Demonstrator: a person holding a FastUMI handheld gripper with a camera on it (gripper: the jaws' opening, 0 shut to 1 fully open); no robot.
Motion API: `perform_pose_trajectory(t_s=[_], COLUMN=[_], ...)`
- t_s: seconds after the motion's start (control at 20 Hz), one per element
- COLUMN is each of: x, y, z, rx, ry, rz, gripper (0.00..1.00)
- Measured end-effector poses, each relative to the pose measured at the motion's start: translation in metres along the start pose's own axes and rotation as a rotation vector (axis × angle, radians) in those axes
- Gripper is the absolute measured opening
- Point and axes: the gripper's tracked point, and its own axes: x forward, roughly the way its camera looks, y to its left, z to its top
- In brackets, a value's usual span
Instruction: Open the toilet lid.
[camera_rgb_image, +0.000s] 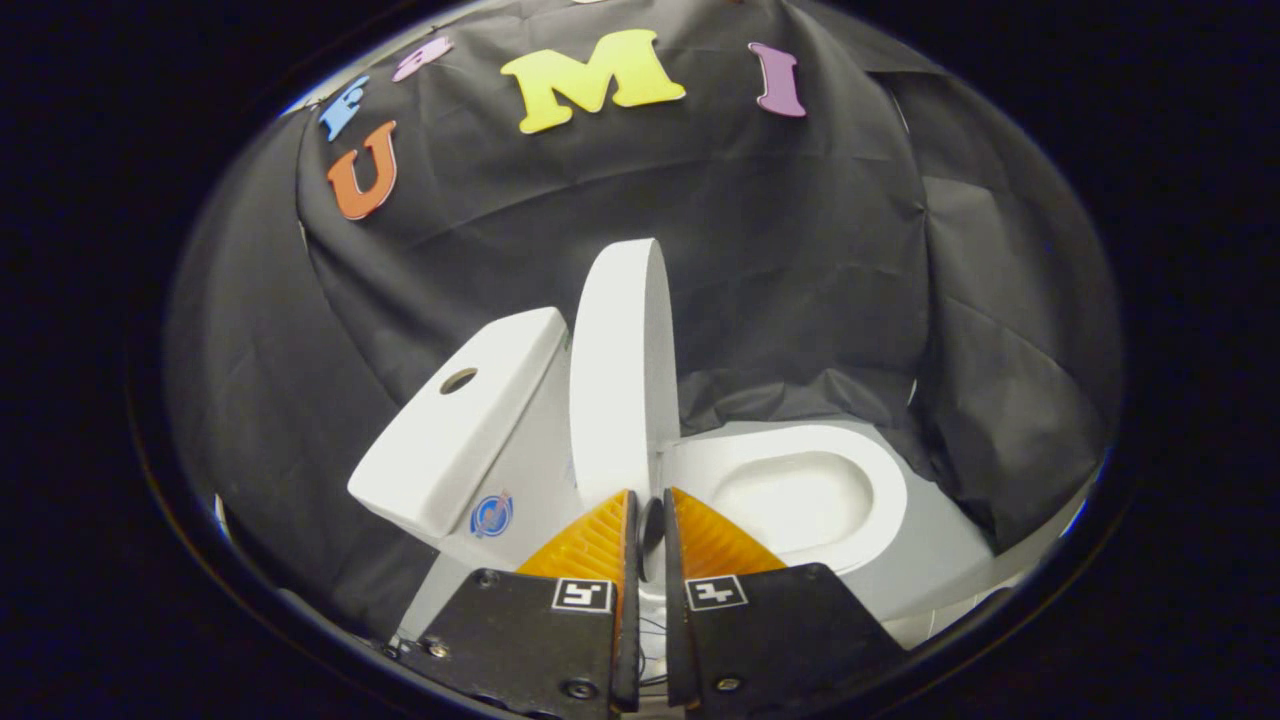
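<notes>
A white toilet stands against the black cloth, seen tilted from close by. Its lid (620, 380) is raised, standing on edge between the tank (470, 420) and the oval seat (880, 480), whose opening lies uncovered. My gripper (650, 497) is at the lid's near rim. Its fingers are drawn close with a narrow gap, and the rim runs down between the fingertips, so both press on it. A dark patch shows in the gap lower down.
The tank top has a round button hole (458, 380), and a blue sticker (491, 515) sits on its side. Black cloth (820, 280) hangs close behind and around the toilet. The grey bowl body (940, 560) spreads out beyond the seat.
</notes>
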Motion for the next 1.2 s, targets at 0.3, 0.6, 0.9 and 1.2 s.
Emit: perform_pose_trajectory(t_s=[0.3, 0.6, 0.9, 1.2], x=[0.004, 0.01, 0.014, 0.018], y=[0.029, 0.058, 0.082, 0.1], z=[-0.003, -0.011, -0.017, -0.023], rx=[-0.046, -0.111, -0.182, -0.244], ry=[-0.002, 0.012, 0.008, -0.005], rz=[0.016, 0.037, 0.024, 0.005], gripper=[0.17, 0.19, 0.19, 0.19])
